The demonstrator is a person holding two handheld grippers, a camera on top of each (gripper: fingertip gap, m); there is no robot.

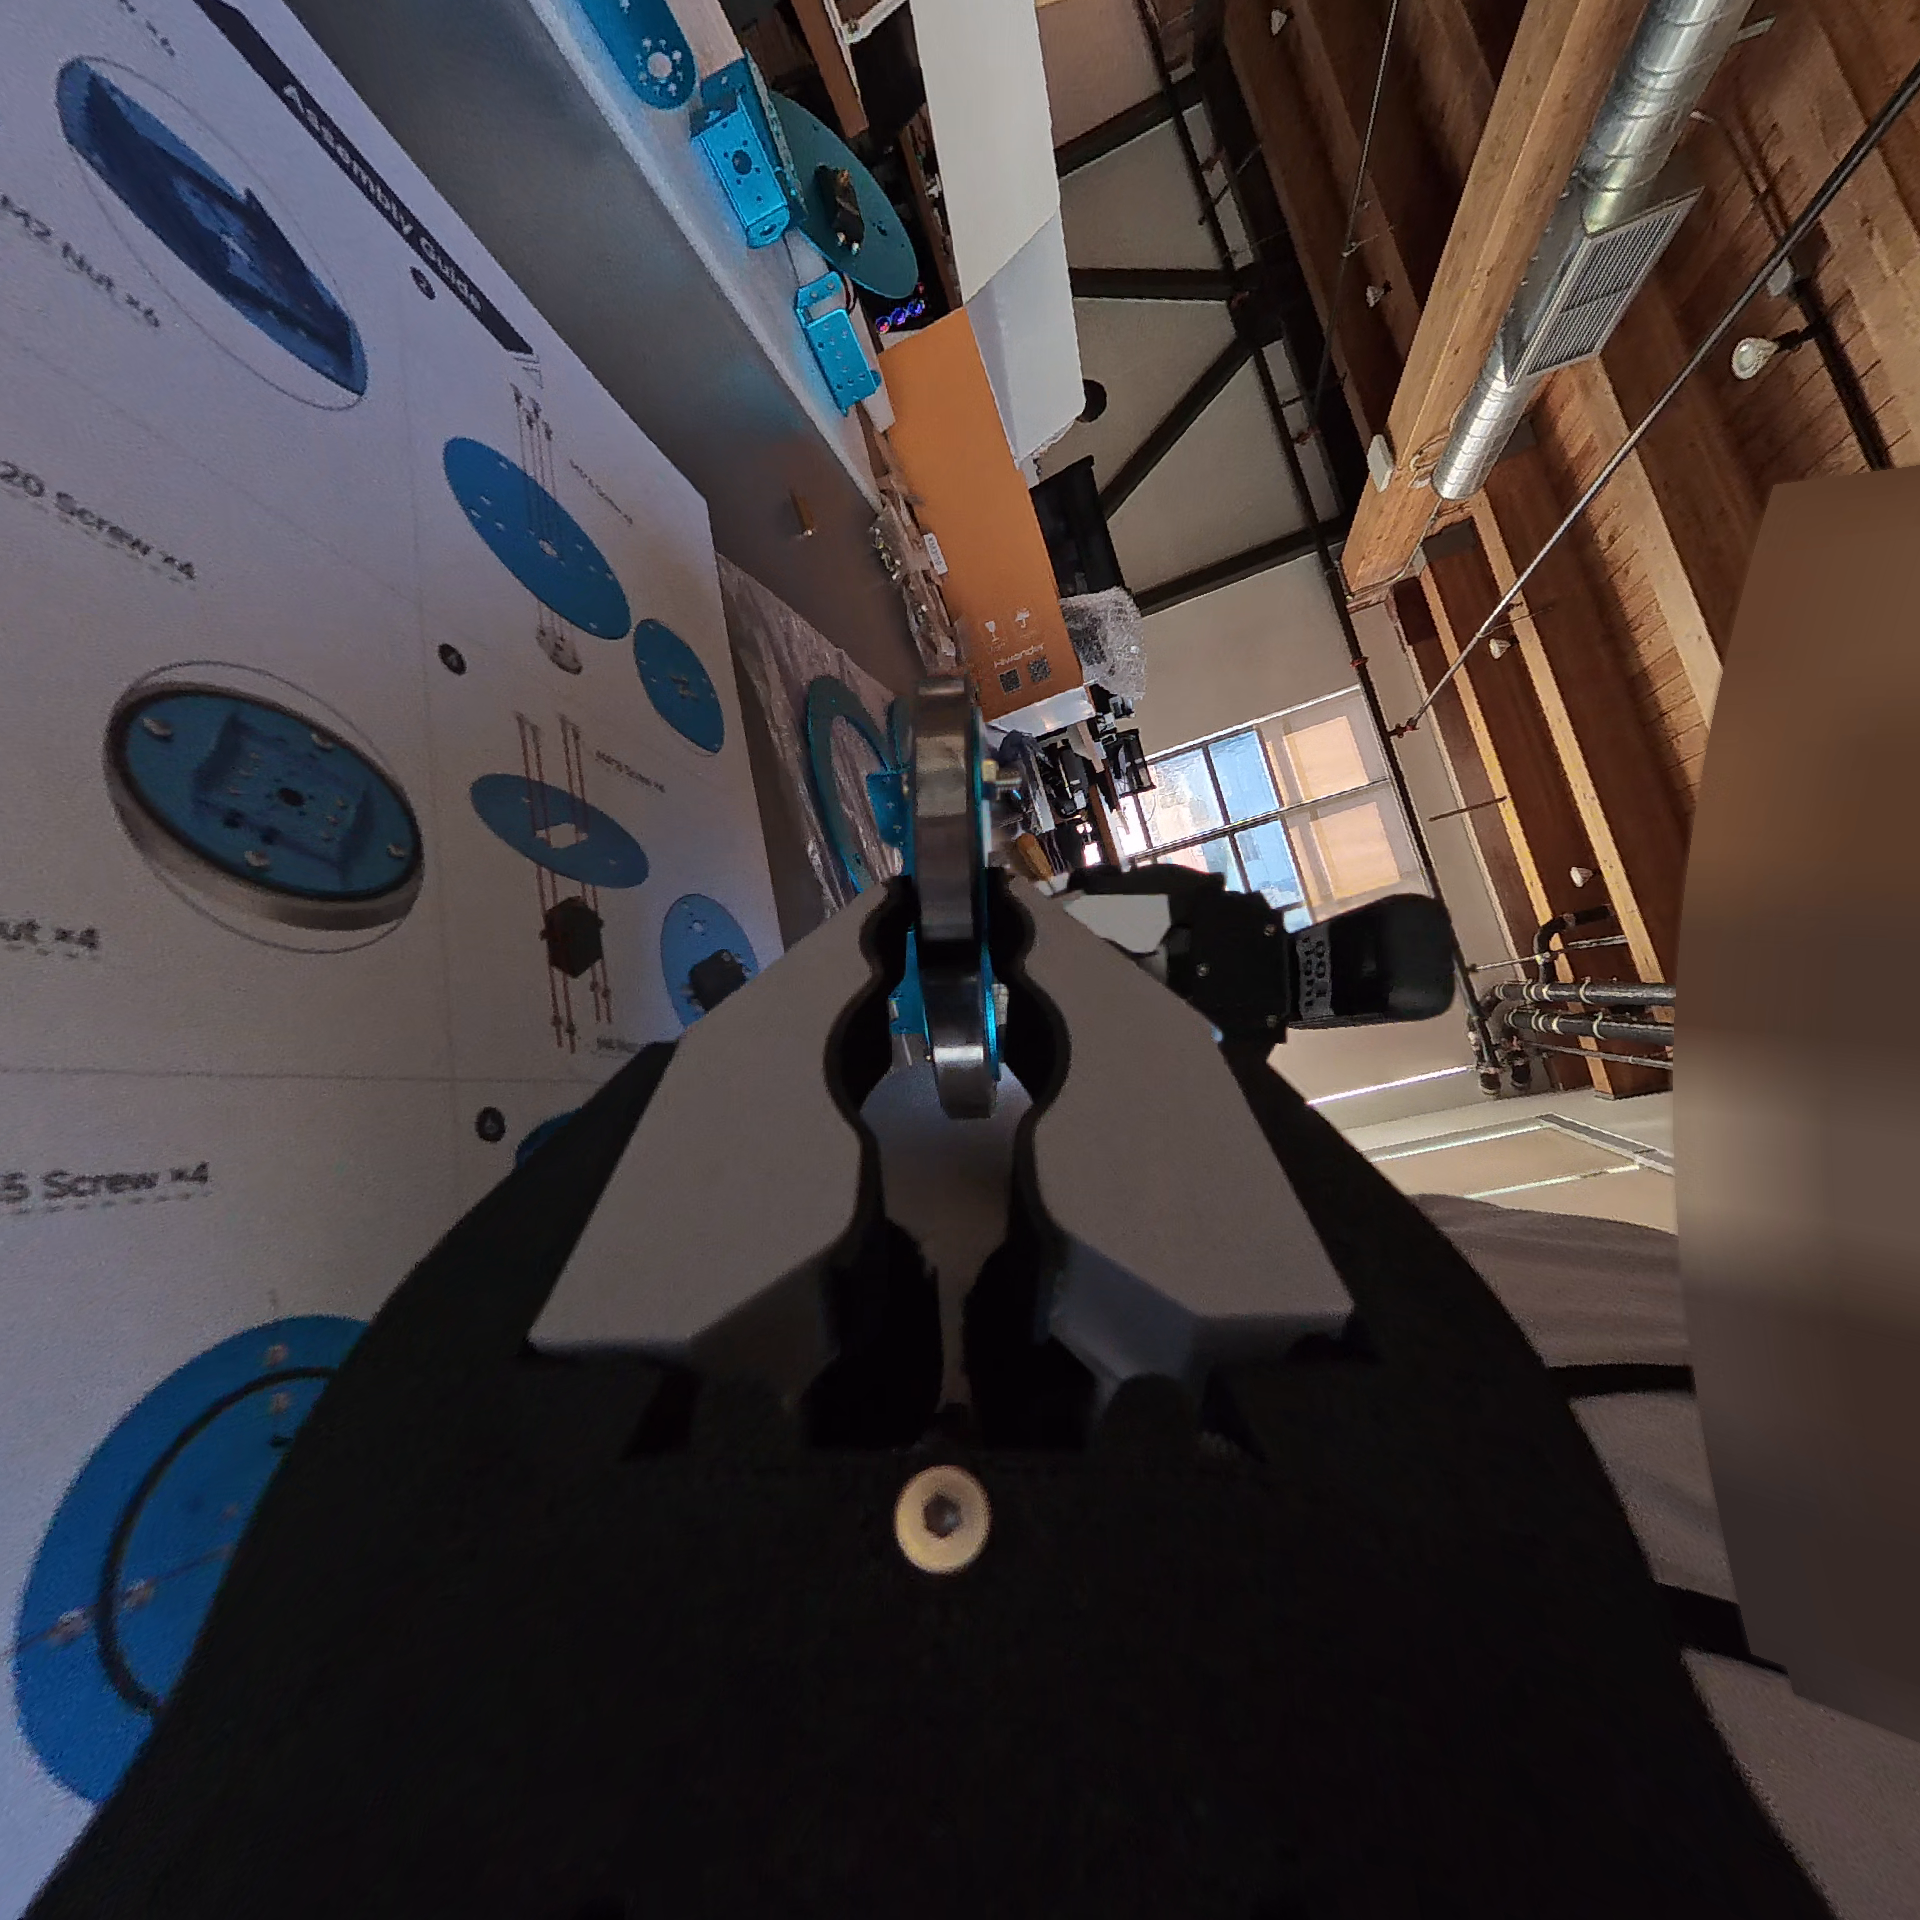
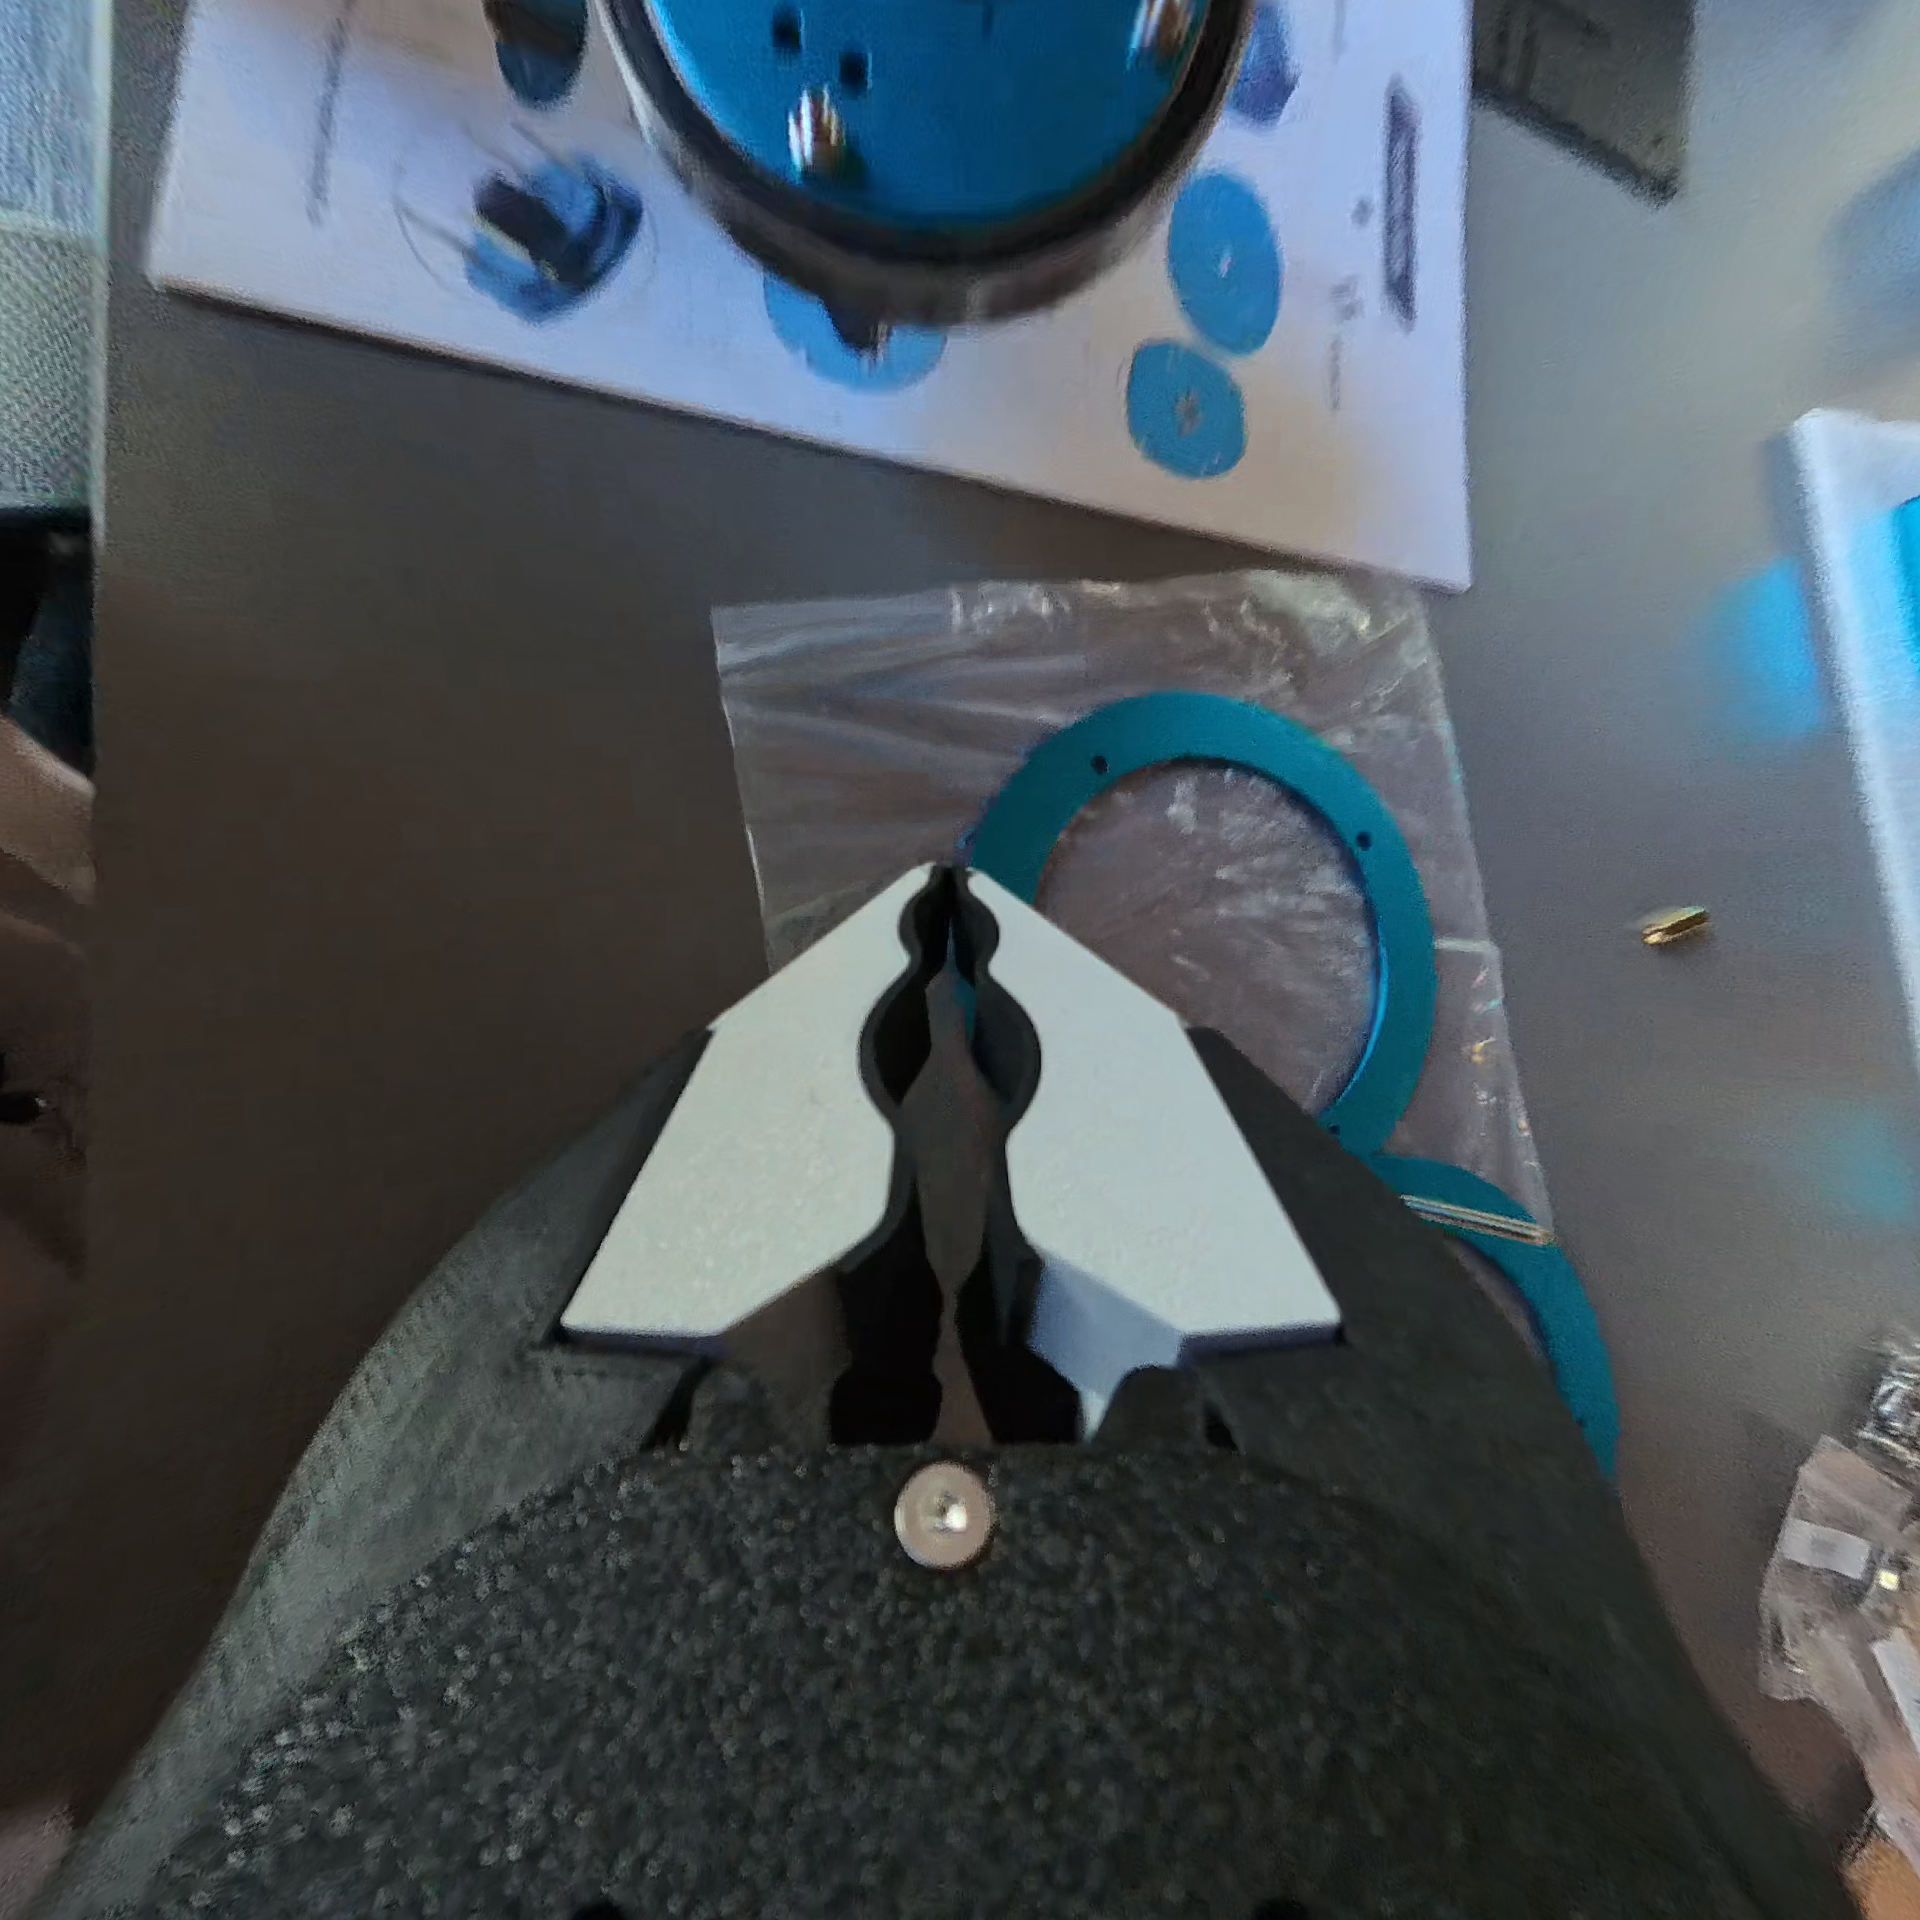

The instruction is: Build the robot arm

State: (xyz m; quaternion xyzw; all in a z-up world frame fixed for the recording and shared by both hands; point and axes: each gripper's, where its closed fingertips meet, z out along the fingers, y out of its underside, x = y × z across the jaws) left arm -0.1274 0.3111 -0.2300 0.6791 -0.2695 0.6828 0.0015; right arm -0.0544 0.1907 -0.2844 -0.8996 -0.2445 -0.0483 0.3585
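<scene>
My left gripper [image 1: 951,904] is shut on a round assembly [image 1: 948,831], a blue plate with a dark steel rim, held edge-on between the pads. The same assembly shows blurred at the top of the right wrist view [image 2: 914,135], above the printed guide sheet [image 2: 1039,436]. My right gripper [image 2: 948,873] has its jaws together. Its tips sit at the near-left edge of a flat blue ring [image 2: 1382,862] that lies on a clear plastic bag [image 2: 1039,665]. I cannot tell whether they pinch the ring. The right gripper also shows in the left wrist view [image 1: 1195,935].
A second blue disc [image 2: 1538,1278] lies partly under my right gripper. A brass spacer [image 2: 1675,925] lies on the grey table [image 2: 416,727]. Bags of small hardware [image 2: 1849,1558] are at the right. Blue brackets [image 1: 748,177] and an orange box [image 1: 956,499] stand farther back. Across from one pair of fingers to the other is roughly 15 cm.
</scene>
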